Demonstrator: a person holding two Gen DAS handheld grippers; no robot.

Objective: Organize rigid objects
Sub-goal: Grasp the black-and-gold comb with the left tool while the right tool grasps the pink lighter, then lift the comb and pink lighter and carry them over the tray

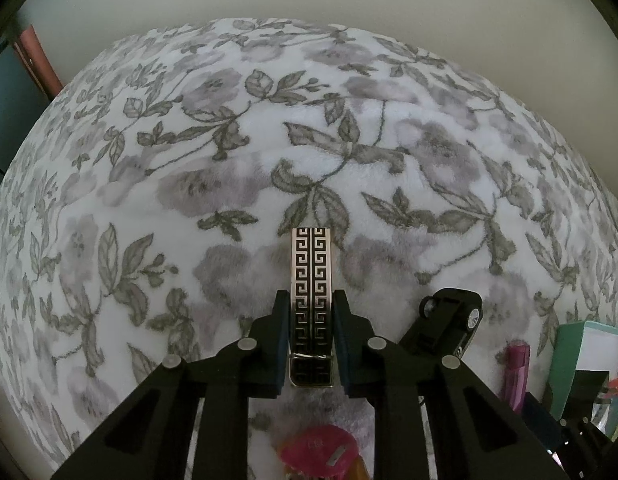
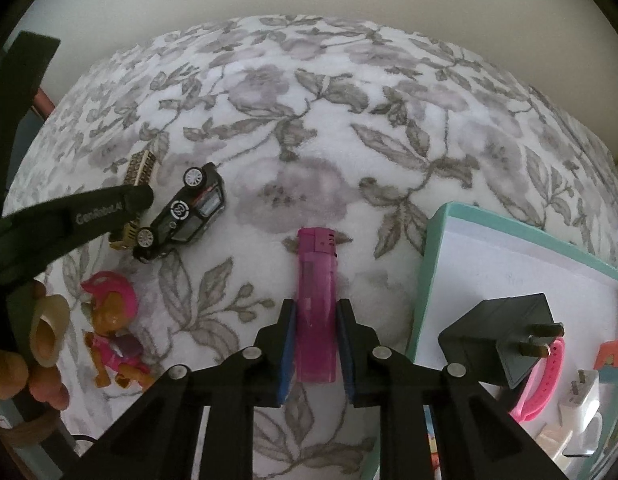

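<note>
On the floral blanket, both tools grip something:

Blanket (image 1: 237, 128): white plush with grey leaves and mauve flowers, covering the whole work surface.
Box (image 2: 441, 248): mint-green rim, white inside, at the right edge of the blanket; it holds a black plug adapter (image 2: 505, 332), a pink band (image 2: 545, 384) under the adapter and a white charger (image 2: 581, 404).
Left gripper (image 1: 312, 312): clenched on a metal lighter (image 1: 311, 276) with a black key pattern, pads pressing its long sides; the lighter points away from the camera.
Right gripper (image 2: 317, 320): clenched on a pink lighter (image 2: 316, 304), pads tight against both sides, cap end pointing away; it sits just left of the box.
Car (image 2: 181, 216): black toy, tipped on its side just beside the left gripper.
Figure (image 2: 113, 328): small toy with a pink helmet, lying near the left edge, below the car.
Hand (image 2: 37, 344): fingers visible at the left edge, holding the left tool.
</note>
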